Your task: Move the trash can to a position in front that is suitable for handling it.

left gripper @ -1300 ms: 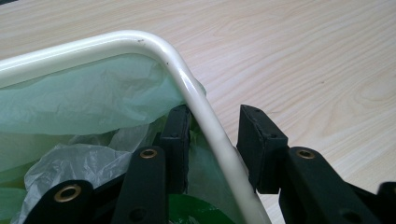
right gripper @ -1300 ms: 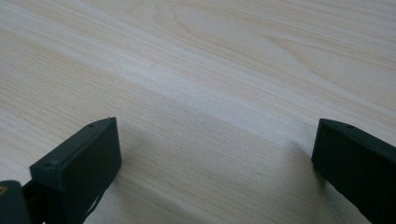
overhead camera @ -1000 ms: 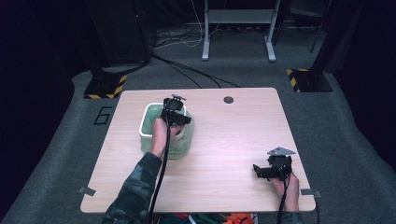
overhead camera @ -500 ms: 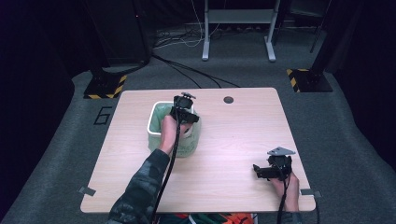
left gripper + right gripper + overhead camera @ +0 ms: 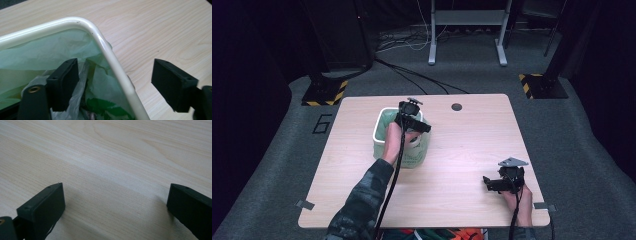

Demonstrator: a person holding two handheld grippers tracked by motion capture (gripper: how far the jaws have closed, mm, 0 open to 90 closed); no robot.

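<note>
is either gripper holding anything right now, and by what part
Nothing is held. The left gripper straddles the bin's white rim at a corner; its jaws have just been opening and the pads stand clear of it. The right gripper is open over bare table.

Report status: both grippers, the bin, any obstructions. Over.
Left gripper open, jaws just opened, straddling the bin rim, pads clear of it. Right gripper open over bare table. Green liner in bin. Nothing blocking.

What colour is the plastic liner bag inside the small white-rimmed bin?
Pale translucent green plastic liner bag, under the bin's glossy white rim; clearest in the left gripper view.
</note>
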